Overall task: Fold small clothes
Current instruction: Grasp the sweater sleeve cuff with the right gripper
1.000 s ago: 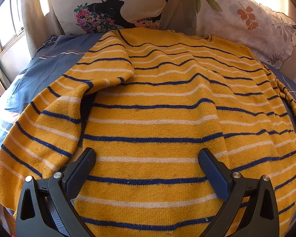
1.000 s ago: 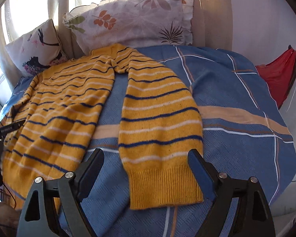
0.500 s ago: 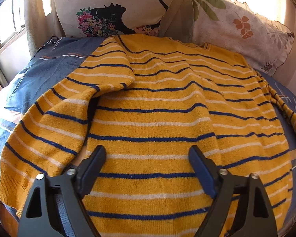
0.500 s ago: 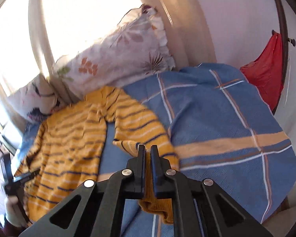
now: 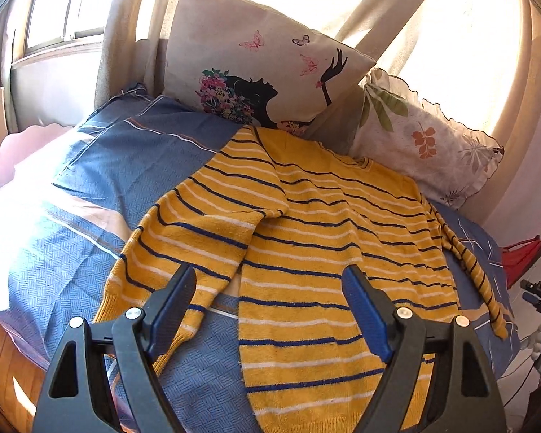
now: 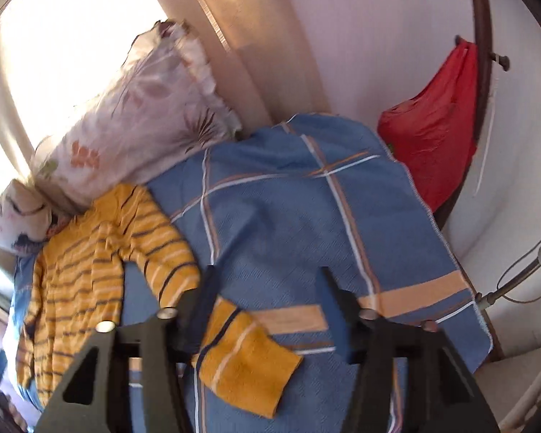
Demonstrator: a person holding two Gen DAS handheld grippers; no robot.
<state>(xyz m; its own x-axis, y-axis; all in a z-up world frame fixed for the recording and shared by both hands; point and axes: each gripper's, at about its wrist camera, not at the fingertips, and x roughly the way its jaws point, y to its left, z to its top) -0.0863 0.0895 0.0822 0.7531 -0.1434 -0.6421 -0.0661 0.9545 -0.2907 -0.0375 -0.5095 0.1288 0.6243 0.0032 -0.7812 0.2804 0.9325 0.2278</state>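
Note:
A yellow sweater with navy and white stripes (image 5: 306, 238) lies spread on the blue plaid bedspread (image 5: 101, 195). Its left sleeve (image 5: 176, 249) is bent down beside the body. My left gripper (image 5: 270, 288) is open and empty above the sweater's lower part. In the right wrist view the sweater (image 6: 83, 274) lies at the left, and its right sleeve cuff (image 6: 245, 361) lies loose on the bedspread (image 6: 292, 216) between the fingers of my right gripper (image 6: 267, 288), which is open and above it.
A cream pillow with a woman's silhouette (image 5: 256, 72) and a leaf-print pillow (image 5: 425, 144) lean at the head of the bed. A red bag (image 6: 432, 133) hangs at the right wall. Windows and curtains stand behind the pillows.
My right gripper was shut on the right sleeve half a second ago; now it is open and the cuff lies on the bedspread. My left gripper has pulled back and up from the sweater.

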